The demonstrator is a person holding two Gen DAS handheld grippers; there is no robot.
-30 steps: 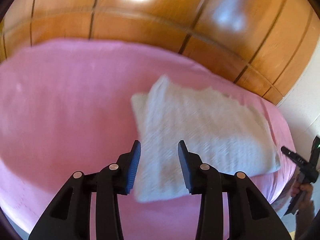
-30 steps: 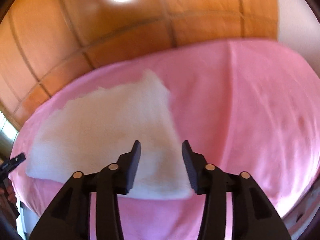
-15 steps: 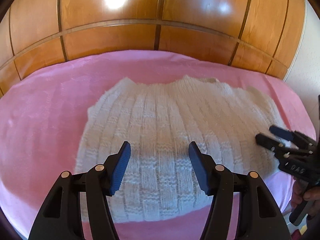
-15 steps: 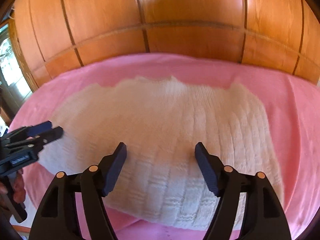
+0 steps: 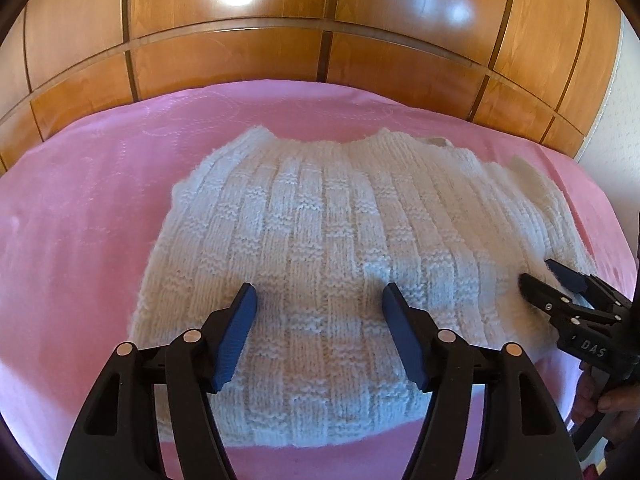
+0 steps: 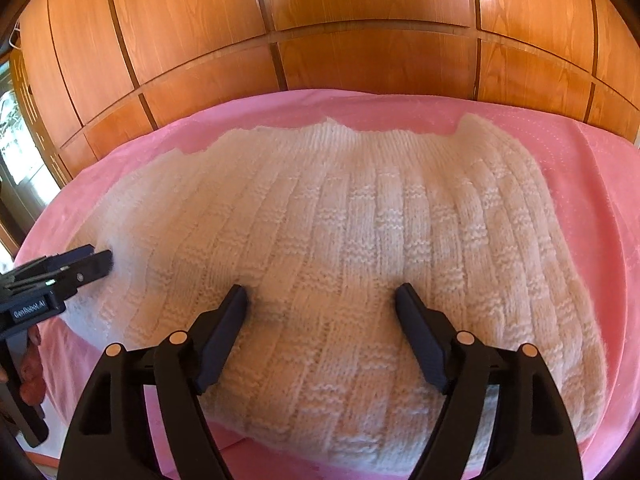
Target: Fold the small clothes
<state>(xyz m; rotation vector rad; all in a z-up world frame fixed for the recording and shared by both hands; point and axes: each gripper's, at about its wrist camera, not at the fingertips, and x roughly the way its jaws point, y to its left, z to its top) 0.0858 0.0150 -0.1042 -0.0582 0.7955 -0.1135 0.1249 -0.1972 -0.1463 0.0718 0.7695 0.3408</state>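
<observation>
A white knitted garment [image 5: 340, 240] [image 6: 340, 248] lies flat on a pink bed cover [image 5: 80, 220] [image 6: 600, 184]. My left gripper [image 5: 318, 294] hovers over the garment's near left part, its jaws opening, with only the knit below them and nothing pinched. My right gripper [image 6: 322, 292] hovers over the near right part, jaws also opening and empty. In the left wrist view, the right gripper [image 5: 548, 276] shows at the garment's right edge. In the right wrist view, the left gripper [image 6: 96, 258] shows at its left edge.
Wooden panelled cupboard doors [image 5: 320, 20] [image 6: 360, 20] rise behind the bed. A person's hand [image 5: 612, 400] holds the right gripper's handle at the bed's near right corner. A window [image 6: 16, 136] lies at far left. Pink cover surrounds the garment on all sides.
Both views swung from the garment's side edges toward its middle and came closer to it. Both pairs of jaws spread wider. The garment itself stayed flat.
</observation>
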